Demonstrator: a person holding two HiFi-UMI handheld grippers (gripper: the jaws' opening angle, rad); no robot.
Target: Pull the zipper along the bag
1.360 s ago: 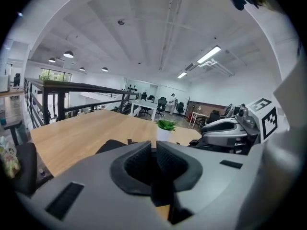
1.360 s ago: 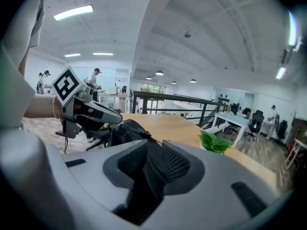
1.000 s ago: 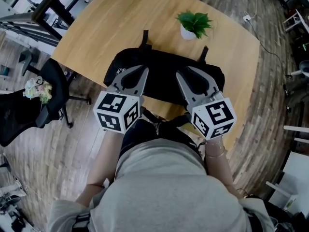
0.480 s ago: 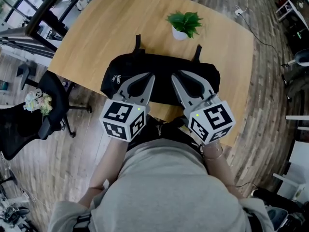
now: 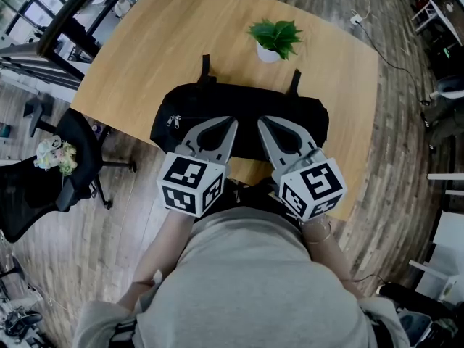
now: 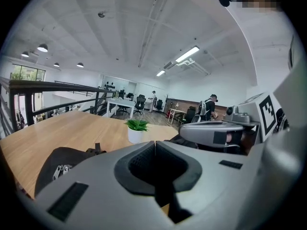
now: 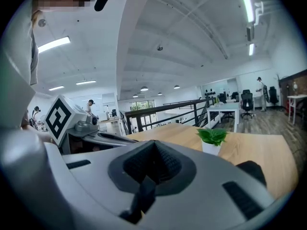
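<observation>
Left gripper (image 5: 233,120) and right gripper (image 5: 261,120) hover over the bag (image 5: 239,107) at the desk's (image 5: 159,42) near edge. Both sets of fingers are together and empty, the right's just closed, with bare wood beyond.

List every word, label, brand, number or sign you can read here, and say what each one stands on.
No words, brands or numbers can be read in any view.
Cube on the left tongs: black-and-white square markers, patterns only, no letters.
Cube on the right tongs, whose jaws have just closed on nothing visible: same markers.
Black bag: no label legible.
White plant pot: plain.
</observation>
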